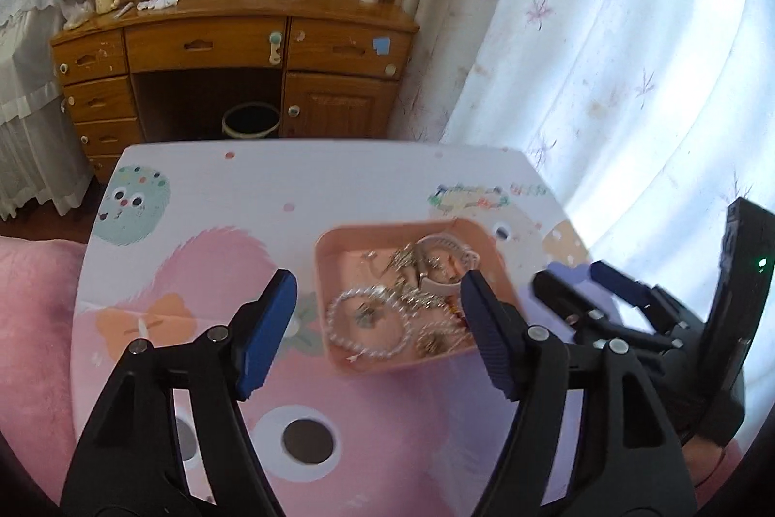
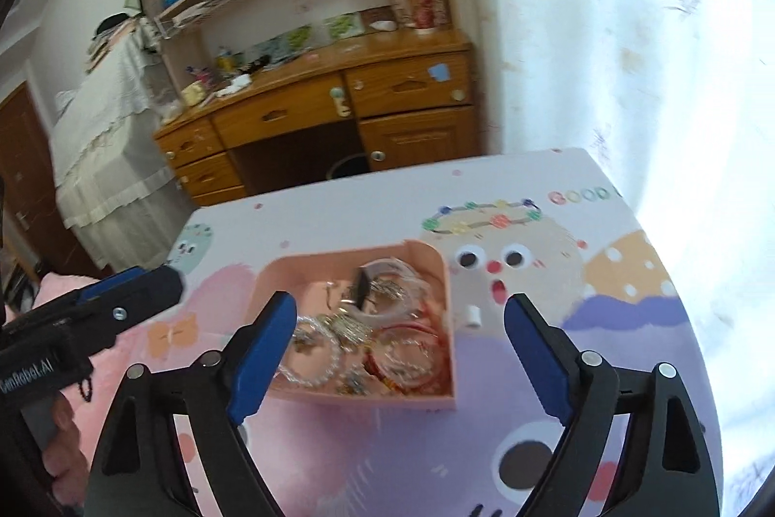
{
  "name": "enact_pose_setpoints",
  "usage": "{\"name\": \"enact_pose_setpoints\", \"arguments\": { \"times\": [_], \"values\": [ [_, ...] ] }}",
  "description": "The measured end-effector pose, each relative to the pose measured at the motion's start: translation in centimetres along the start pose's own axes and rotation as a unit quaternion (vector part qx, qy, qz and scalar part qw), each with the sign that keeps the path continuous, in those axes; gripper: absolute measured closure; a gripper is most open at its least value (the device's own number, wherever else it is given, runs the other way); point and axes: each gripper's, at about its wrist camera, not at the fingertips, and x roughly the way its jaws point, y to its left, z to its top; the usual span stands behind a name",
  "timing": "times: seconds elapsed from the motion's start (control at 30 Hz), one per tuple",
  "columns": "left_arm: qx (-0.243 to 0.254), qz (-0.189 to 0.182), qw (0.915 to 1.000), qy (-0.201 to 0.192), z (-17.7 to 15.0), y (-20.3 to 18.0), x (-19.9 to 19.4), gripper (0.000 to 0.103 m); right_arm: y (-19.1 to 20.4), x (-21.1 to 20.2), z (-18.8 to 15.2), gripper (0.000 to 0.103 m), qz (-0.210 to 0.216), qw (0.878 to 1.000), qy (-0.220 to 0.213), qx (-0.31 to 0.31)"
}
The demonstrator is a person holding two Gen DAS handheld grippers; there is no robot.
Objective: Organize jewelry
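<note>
Left wrist view first: left claw spread wide, blue pads clear of everything, nothing held. Right claw likewise released and empty, hanging over the near edge of the box.

Just beyond the fingertips, a shallow pink plastic box on the cartoon-printed white and pink worktop, heaped with jewelry: a pearl bead bracelet toward the near side, a pale watch strap and gilt pieces tangled behind it. Looks mostly gathered, though unsorted inside.

Farther out, a string of multicoloured beads lying loose on the worktop, well apart from the box, so apparently left to collect. Close beside the box, a small white piece, unclear whether jewelry.
</note>
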Motion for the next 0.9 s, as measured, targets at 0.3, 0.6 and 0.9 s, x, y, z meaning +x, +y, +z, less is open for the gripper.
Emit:
{"name": "enact_pose_setpoints", "arguments": {
  "times": [0.3,0.6,0.9],
  "values": [
    [-0.022,0.074,0.9918,0.102,-7.0,3.8,-2.1,0.029,-1.1,-2.5,-7.2,0.003,0.016,0.991,0.133,0.028],
    [-0.09,0.055,0.9837,0.146,-14.7,-0.1,-9.5,0.021,-2.5,-10.2,-15.8,0.0,0.015,0.974,0.222,0.046],
    [-0.045,0.036,0.9961,0.066,-14.4,-7.8,-18.9,0.0,-2.0,-20.5,-15.0,0.0,0.062,0.984,0.16,0.047]
  ]
}}
